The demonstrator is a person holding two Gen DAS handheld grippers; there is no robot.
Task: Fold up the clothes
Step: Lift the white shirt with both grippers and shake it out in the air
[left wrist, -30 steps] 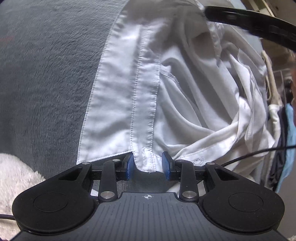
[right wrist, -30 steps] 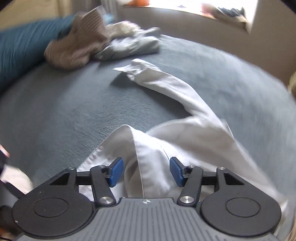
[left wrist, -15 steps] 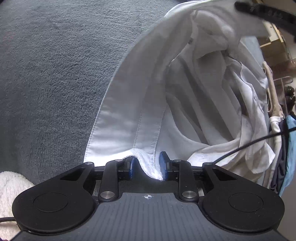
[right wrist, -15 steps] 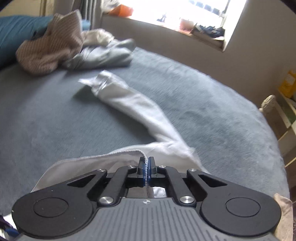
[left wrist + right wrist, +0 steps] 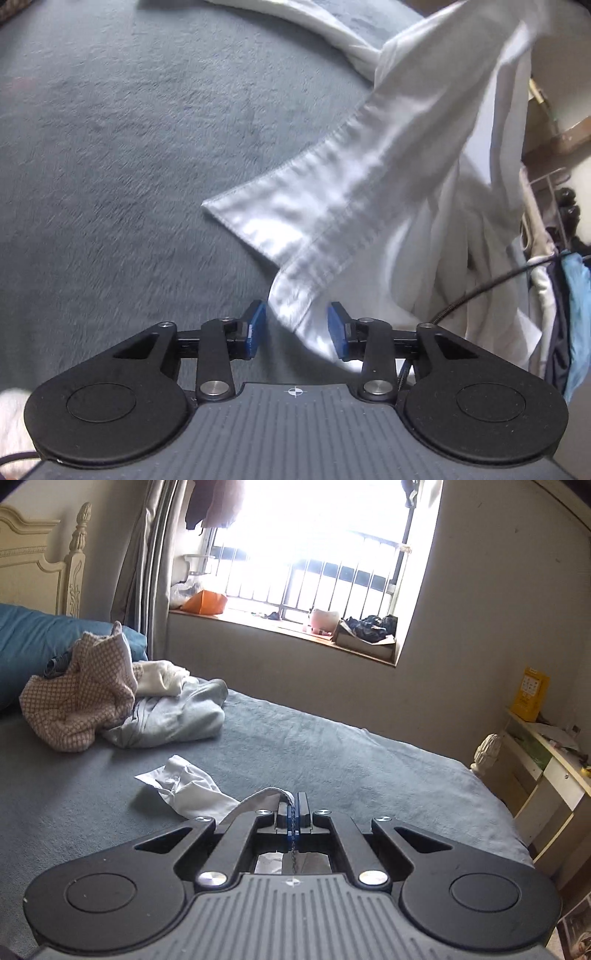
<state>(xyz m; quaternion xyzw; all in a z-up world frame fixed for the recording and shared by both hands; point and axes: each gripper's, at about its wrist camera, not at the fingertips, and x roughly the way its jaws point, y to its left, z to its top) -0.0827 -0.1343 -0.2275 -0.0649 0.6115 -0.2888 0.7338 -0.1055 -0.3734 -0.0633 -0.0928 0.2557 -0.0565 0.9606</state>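
Above the grey plush bedspread, my right gripper pinches the crumpled white cotton shirt; my left gripper, jaws opening around the placket, must re-clamp before spreading.

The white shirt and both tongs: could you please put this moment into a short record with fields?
garment: white shirt, partly lifted off the grey bedspread
left tongs: jaws opening; shirt's stitched edge hangs between the pads, not pinched
right tongs: shut on a thin edge of the shirt
sleeve: one sleeve trails on the bedspread ahead of the right tongs
other laundry: checked garment and pale grey garment, unfolded, by the blue pillow
fold status: not yet begun
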